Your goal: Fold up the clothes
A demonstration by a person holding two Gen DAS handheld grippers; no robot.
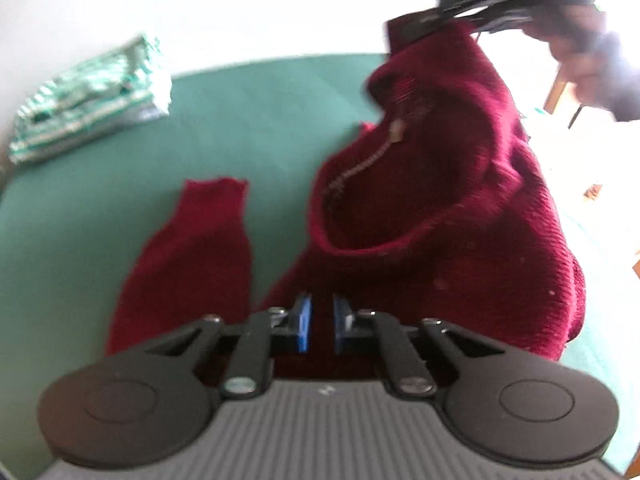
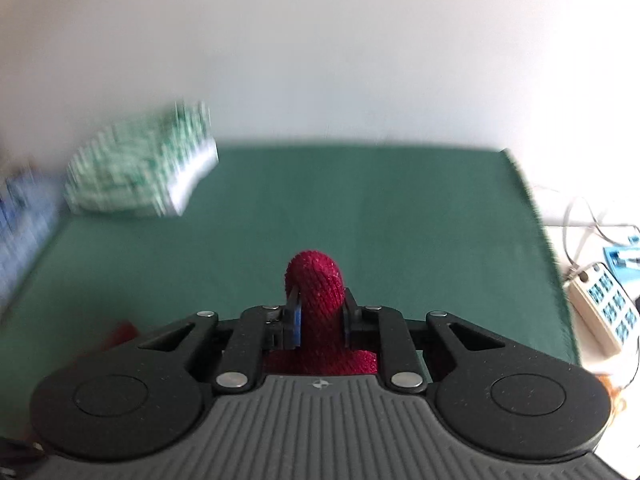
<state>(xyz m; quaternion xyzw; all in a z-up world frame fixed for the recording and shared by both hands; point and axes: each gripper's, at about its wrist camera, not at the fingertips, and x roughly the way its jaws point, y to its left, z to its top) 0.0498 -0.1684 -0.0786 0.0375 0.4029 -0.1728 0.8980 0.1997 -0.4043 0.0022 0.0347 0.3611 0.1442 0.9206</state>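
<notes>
A dark red knit sweater (image 1: 440,200) with a zip at the neck is partly lifted off the green tabletop (image 1: 240,120). One sleeve (image 1: 192,260) lies flat to its left. My left gripper (image 1: 322,312) sits low at the sweater's near edge, its blue pads (image 1: 305,328) drawn close with red knit between them. My right gripper (image 1: 460,16), held by a hand (image 1: 592,60), pinches the sweater's top and holds it up. In the right wrist view that gripper (image 2: 320,300) is shut on a bunched fold of red knit (image 2: 316,276) that pokes up between the fingers.
A folded green-and-white stack (image 1: 88,100) (image 2: 140,168) lies at the table's far left, by the white wall. A blue checked cloth (image 2: 20,220) is blurred at the left edge. Past the table's right edge (image 2: 540,220) lie a keypad device (image 2: 604,308) and cables.
</notes>
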